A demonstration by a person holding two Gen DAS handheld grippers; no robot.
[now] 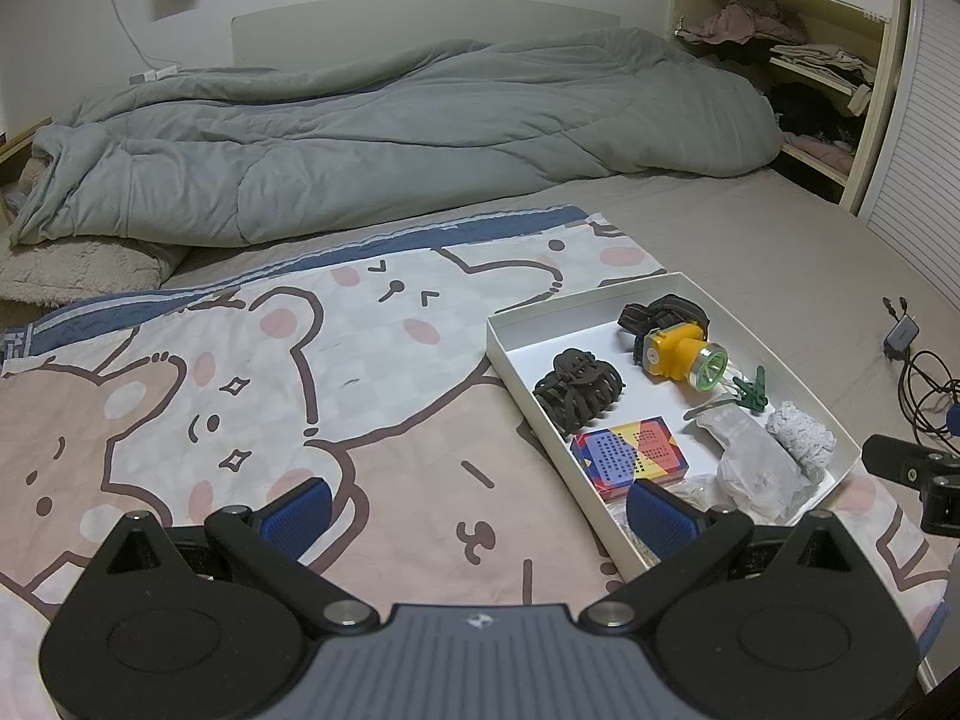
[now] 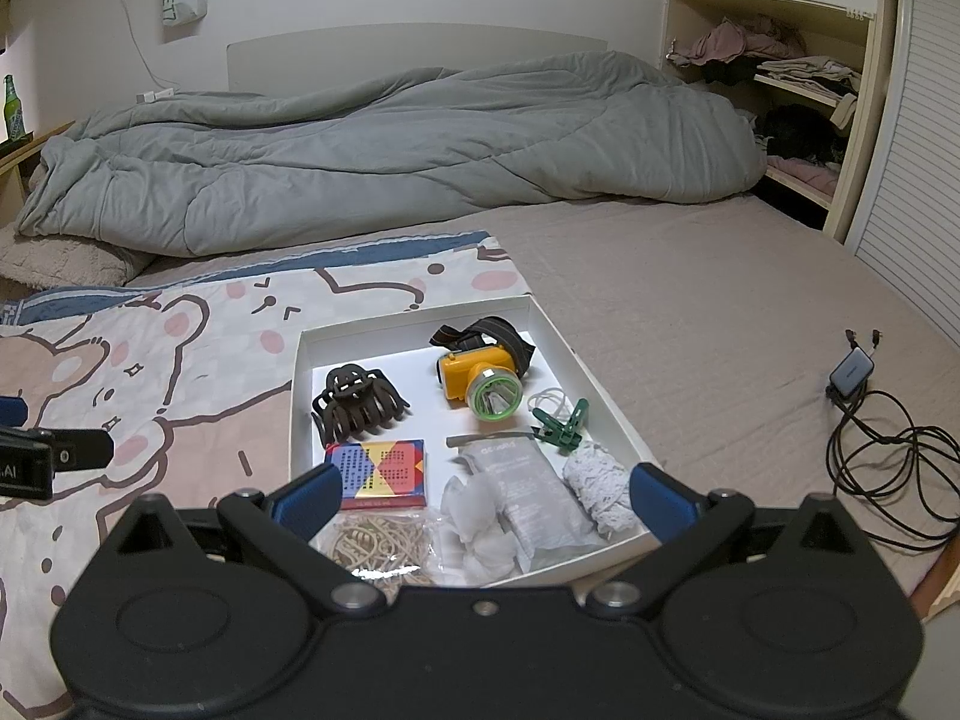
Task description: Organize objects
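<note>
A shallow white box [image 2: 576, 354] [image 1: 738, 315] lies on the bed. Inside it are a yellow headlamp [image 2: 480, 375] [image 1: 675, 354], a dark claw hair clip [image 2: 357, 402] [image 1: 576, 387], a colourful flat packet [image 2: 384, 474] [image 1: 630, 456], a green clip [image 2: 564, 423] [image 1: 750, 390], a grey pouch [image 2: 528, 480], white lace [image 2: 600, 483] [image 1: 801, 435] and a bag of rubber bands [image 2: 378, 543]. My right gripper [image 2: 483, 498] hangs open over the box's near end, empty. My left gripper [image 1: 477, 510] is open and empty over the cartoon bear blanket [image 1: 240, 396], just left of the box.
A rumpled grey duvet [image 2: 390, 144] fills the far half of the bed. Shelves with folded clothes [image 2: 798, 72] stand at the back right. A charger with tangled black cable [image 2: 870, 420] lies on the bare mattress to the right of the box.
</note>
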